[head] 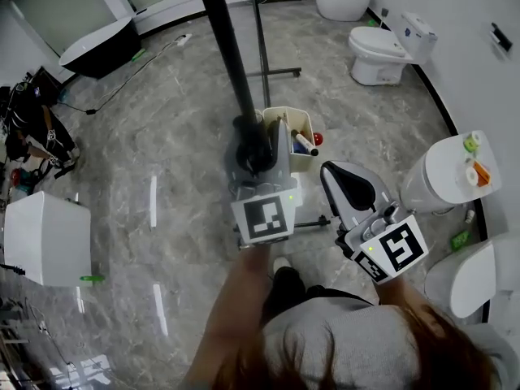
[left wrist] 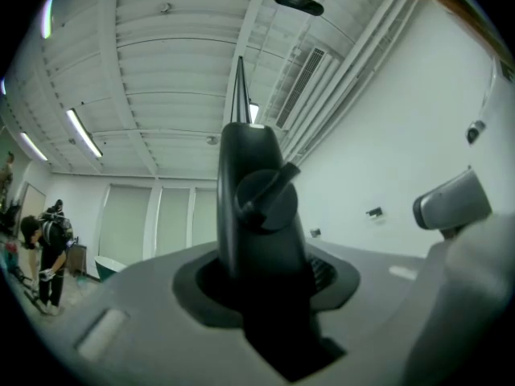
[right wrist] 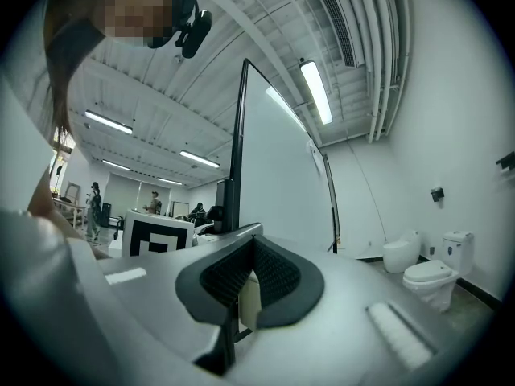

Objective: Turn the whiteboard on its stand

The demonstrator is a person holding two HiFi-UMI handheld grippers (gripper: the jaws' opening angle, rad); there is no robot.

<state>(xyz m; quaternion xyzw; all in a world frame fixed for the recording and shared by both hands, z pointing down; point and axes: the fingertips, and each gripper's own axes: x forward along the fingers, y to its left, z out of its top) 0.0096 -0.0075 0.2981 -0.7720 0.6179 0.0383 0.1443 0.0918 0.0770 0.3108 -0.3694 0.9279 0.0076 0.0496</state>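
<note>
Clamping is done by the left gripper (head: 255, 157), whose jaws are closed on the black upright post with a round locking knob (left wrist: 259, 203). The post fills the gap between them. It belongs to the near edge of the tall white-faced, black-framed whiteboard (right wrist: 282, 167), which stands directly ahead of that gripper and runs away from it edge-on. The grip is judged to be placed on the frame and not on the smooth panel so that a firm handle is gained for swinging the board. The right gripper (head: 341, 179) is held just to the right of the left one, jaws pressed together on nothing, probably kept free to push or steady the panel. A cream plastic bin of markers (head: 299, 128) hangs between the two tools, beside the left jaws, and could be knocked. The stand's black floor bars (head: 276, 73) lie further ahead.
</note>
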